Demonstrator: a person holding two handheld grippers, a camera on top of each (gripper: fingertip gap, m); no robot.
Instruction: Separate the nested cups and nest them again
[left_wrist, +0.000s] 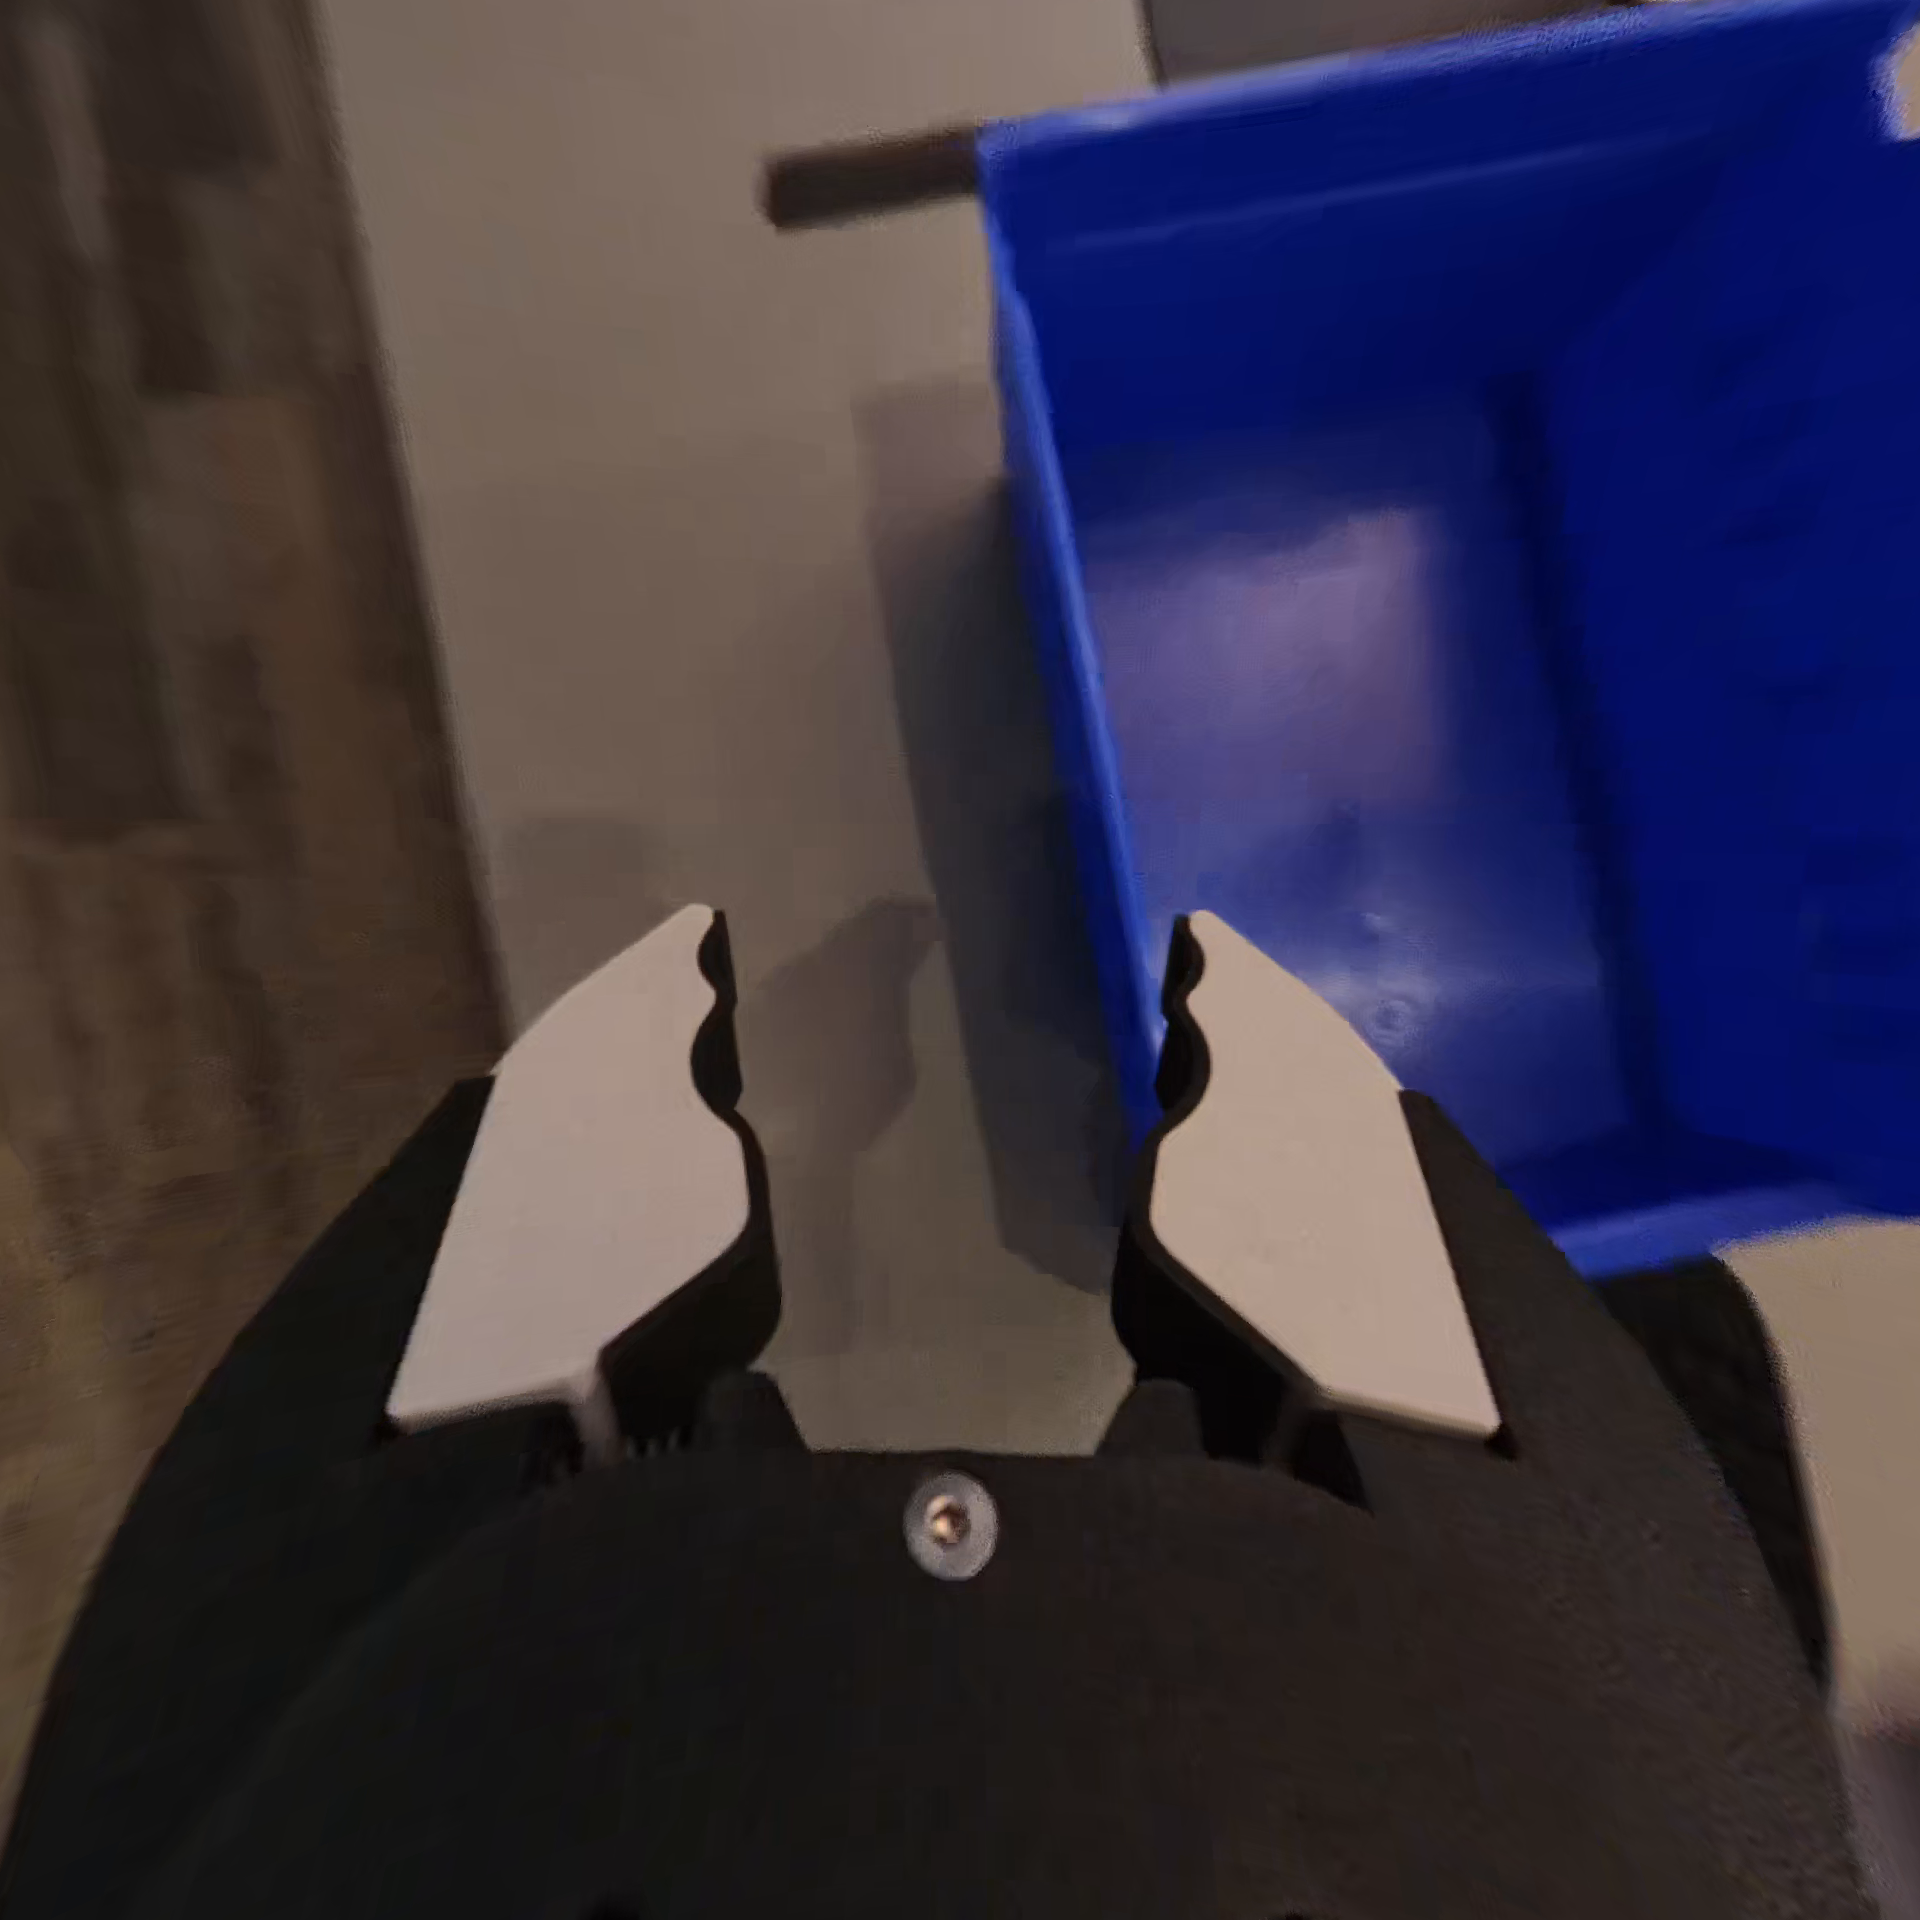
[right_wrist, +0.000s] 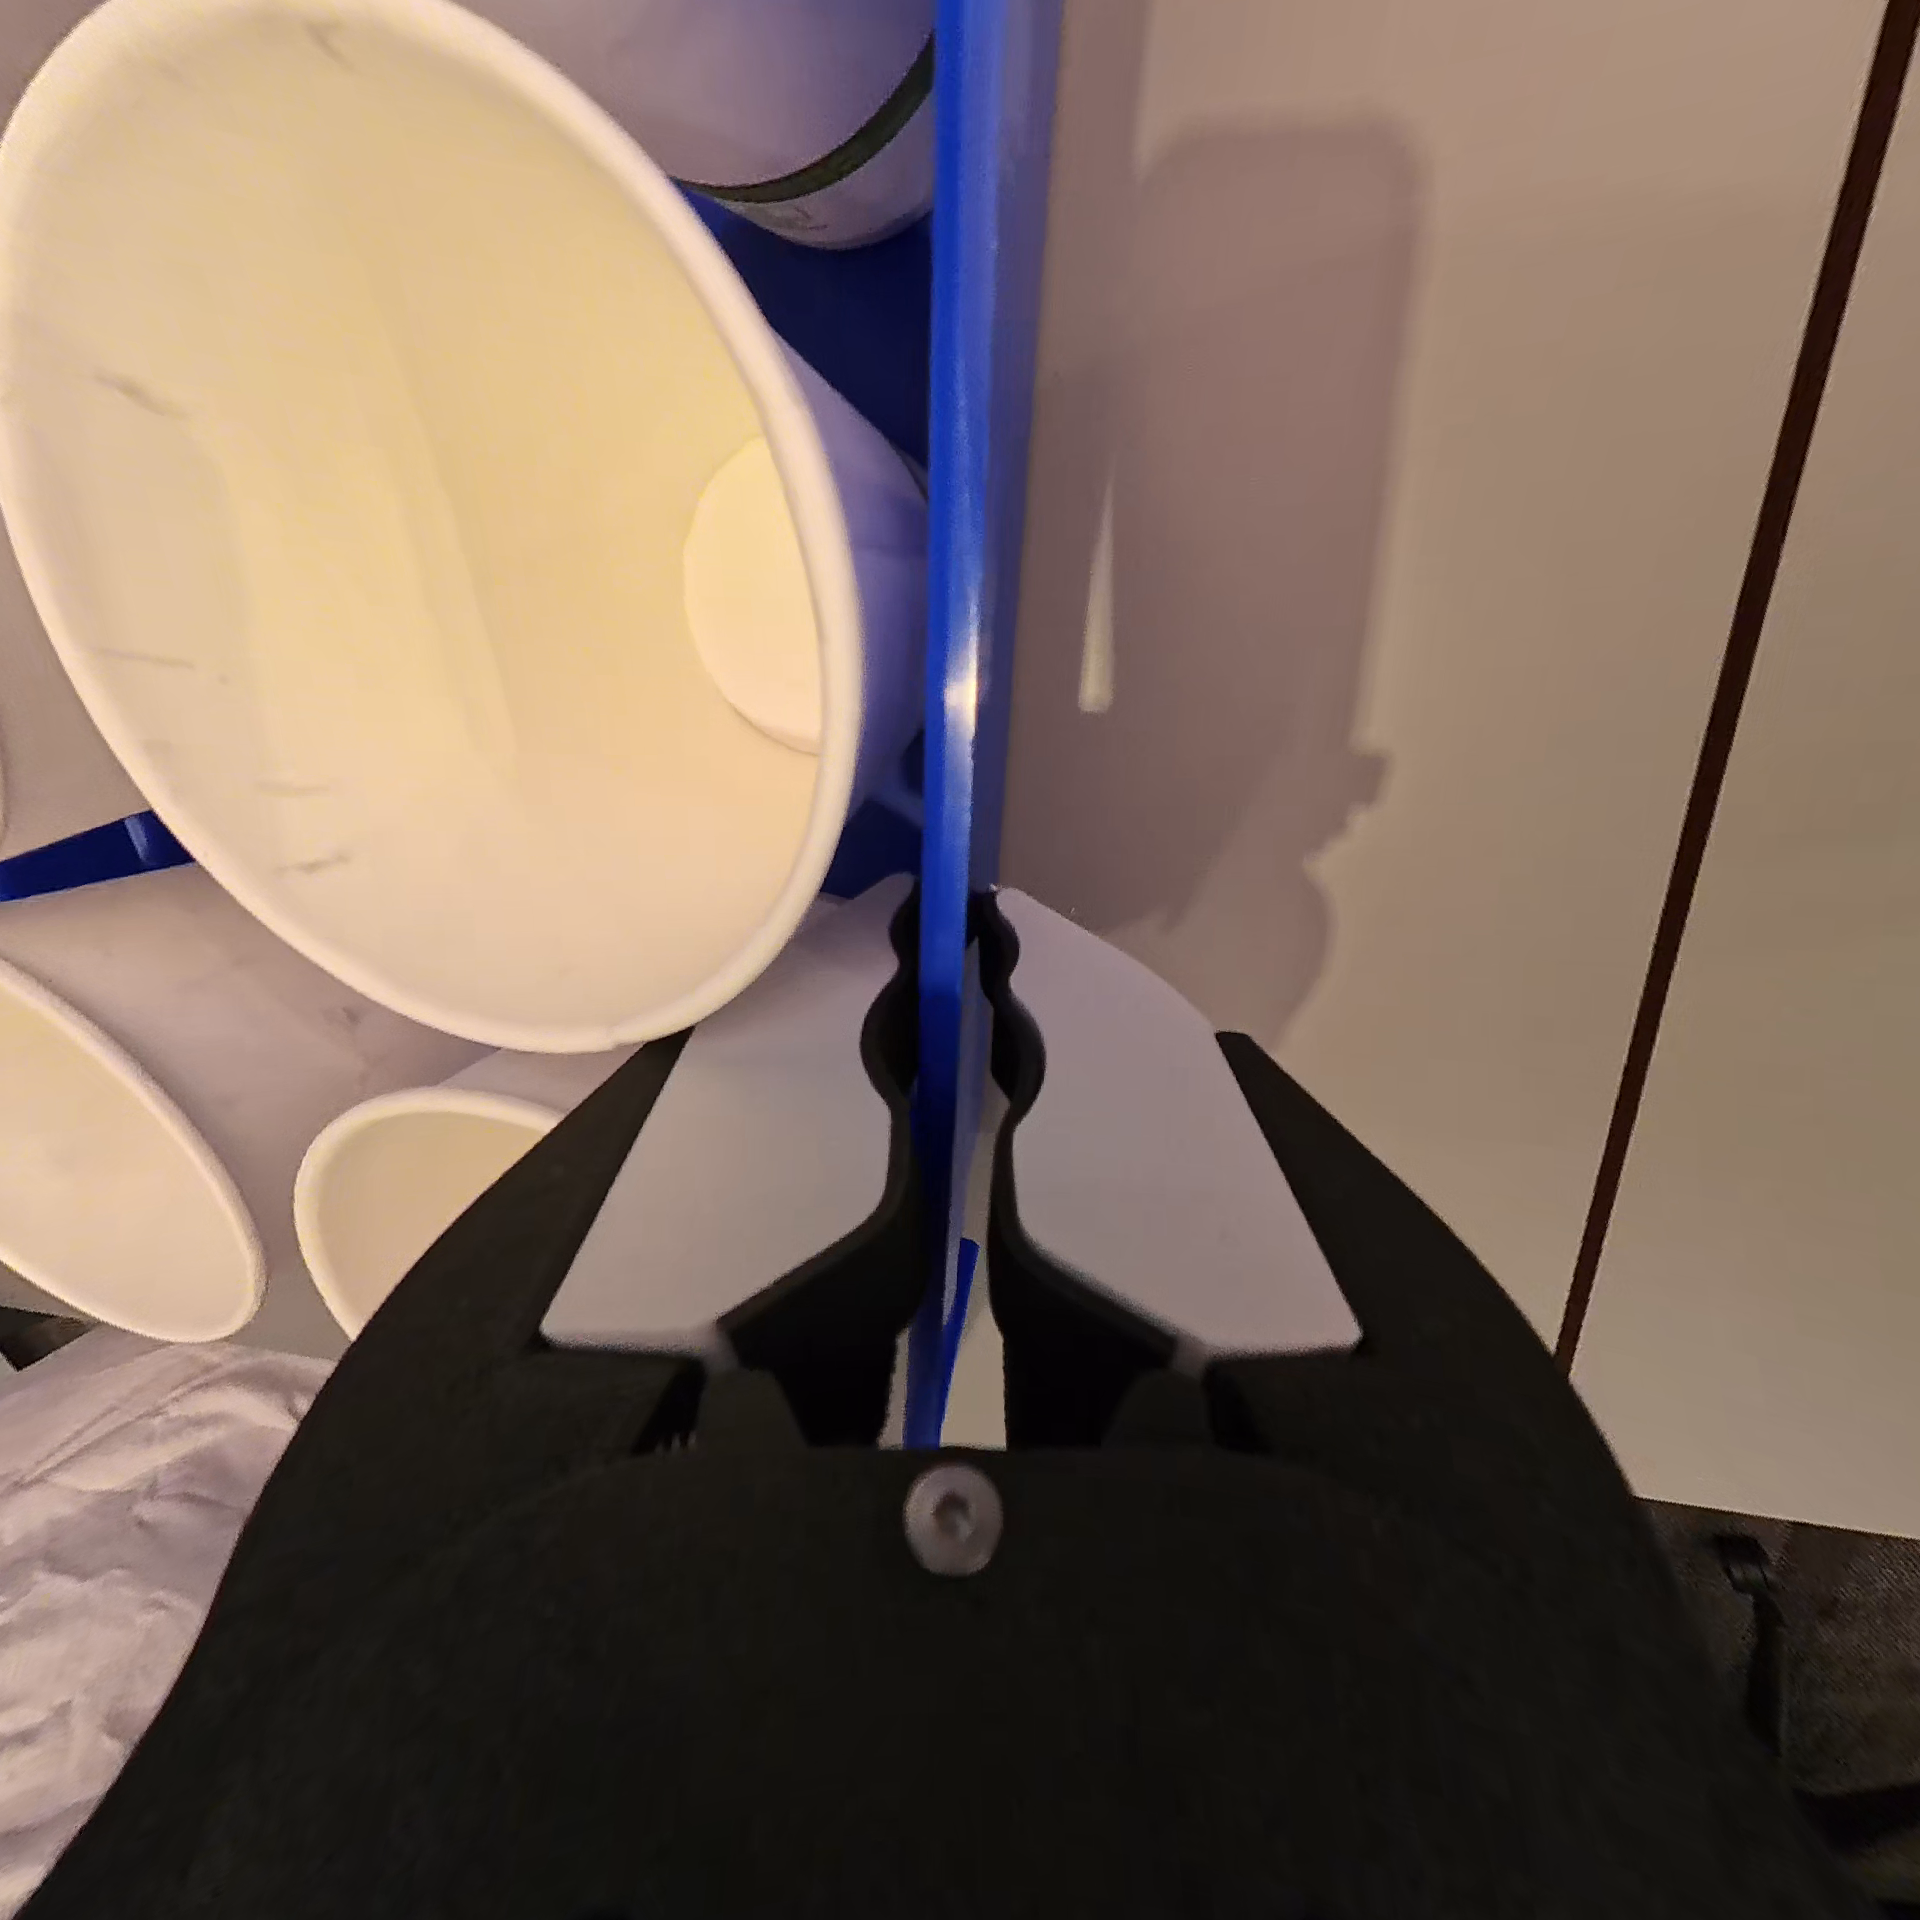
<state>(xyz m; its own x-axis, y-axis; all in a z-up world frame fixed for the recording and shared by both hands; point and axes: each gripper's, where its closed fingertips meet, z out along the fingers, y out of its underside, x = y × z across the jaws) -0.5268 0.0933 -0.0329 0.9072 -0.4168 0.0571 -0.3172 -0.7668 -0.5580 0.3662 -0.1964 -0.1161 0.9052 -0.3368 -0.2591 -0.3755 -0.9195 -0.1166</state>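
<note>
While right tool (right_wrist: 945, 935) clamps blue bin (right_wrist: 961, 520) wall, cups (right_wrist: 416, 499) lie sideways, mouths camera-ward; left tool (left_wrist: 951, 935) wide.

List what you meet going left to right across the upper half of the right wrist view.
Big paper cup lying on its side, open mouth toward the camera → thin blue bin wall, pinched lower down by the right gripper → pale wall with a shadow → dark thin cable.
</note>
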